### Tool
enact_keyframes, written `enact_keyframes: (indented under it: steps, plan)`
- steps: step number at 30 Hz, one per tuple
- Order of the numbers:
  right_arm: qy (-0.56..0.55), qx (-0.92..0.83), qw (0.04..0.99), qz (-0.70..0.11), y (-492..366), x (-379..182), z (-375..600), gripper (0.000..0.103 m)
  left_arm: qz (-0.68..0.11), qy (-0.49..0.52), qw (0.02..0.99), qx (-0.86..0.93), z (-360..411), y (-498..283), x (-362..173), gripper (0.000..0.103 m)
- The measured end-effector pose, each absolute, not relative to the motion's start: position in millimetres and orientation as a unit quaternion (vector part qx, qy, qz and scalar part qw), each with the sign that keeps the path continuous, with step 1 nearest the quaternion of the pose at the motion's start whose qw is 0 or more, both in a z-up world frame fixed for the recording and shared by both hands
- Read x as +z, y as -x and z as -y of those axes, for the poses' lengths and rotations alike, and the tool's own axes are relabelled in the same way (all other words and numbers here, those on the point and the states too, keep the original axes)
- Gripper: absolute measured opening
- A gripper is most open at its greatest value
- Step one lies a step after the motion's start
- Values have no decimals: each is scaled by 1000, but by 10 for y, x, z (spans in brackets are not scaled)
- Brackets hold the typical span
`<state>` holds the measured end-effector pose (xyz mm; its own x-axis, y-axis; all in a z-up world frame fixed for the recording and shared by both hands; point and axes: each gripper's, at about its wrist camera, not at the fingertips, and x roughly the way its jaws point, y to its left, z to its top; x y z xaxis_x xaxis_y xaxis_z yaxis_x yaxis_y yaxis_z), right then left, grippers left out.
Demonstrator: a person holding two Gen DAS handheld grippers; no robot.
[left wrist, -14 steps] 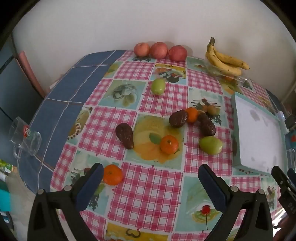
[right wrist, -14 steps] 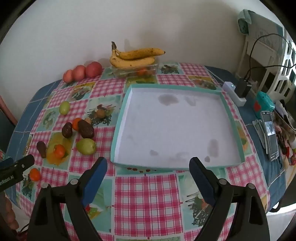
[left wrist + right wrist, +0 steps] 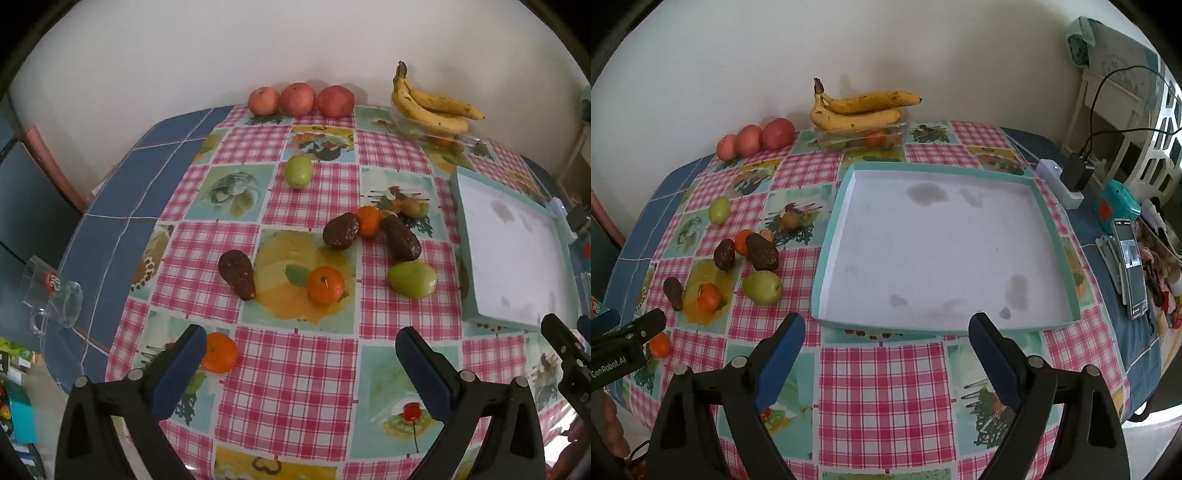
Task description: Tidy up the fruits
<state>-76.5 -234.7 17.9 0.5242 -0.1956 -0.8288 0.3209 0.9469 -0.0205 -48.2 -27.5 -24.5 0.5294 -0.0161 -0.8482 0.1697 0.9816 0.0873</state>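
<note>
Loose fruit lies on the checked tablecloth: three dark avocados [image 3: 236, 274], oranges [image 3: 325, 284] [image 3: 219, 352], green pears [image 3: 413, 279] [image 3: 298, 170], red apples [image 3: 298, 99] at the back and bananas [image 3: 432, 107] on a clear box. A shallow white tray with teal rim [image 3: 831, 254] stands empty on the right. My left gripper [image 3: 295, 369] is open and empty above the near table edge, its left finger beside the nearest orange. My right gripper [image 3: 886, 354] is open and empty, just before the tray's near rim.
A glass mug [image 3: 51, 291] lies at the table's left edge. A power strip with charger [image 3: 1067, 181], a teal device [image 3: 1117, 201] and a phone [image 3: 1130, 266] sit right of the tray. The wall is close behind the table.
Both views have shifted only slightly; the fruit and the tray have not moved and both grippers stay open.
</note>
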Motion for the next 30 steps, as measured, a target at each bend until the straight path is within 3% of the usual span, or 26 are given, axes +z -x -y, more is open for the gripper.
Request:
enact_keyframes:
  steps: [6,30]
  plan:
    - [-75,-145,868,-469,748,157,2418,91,-524,-47,849,-48,211,165,141,103]
    - [-75,-144,867,-472,743,125,2407,91,-533,-43,844,-43,250,154,88,103]
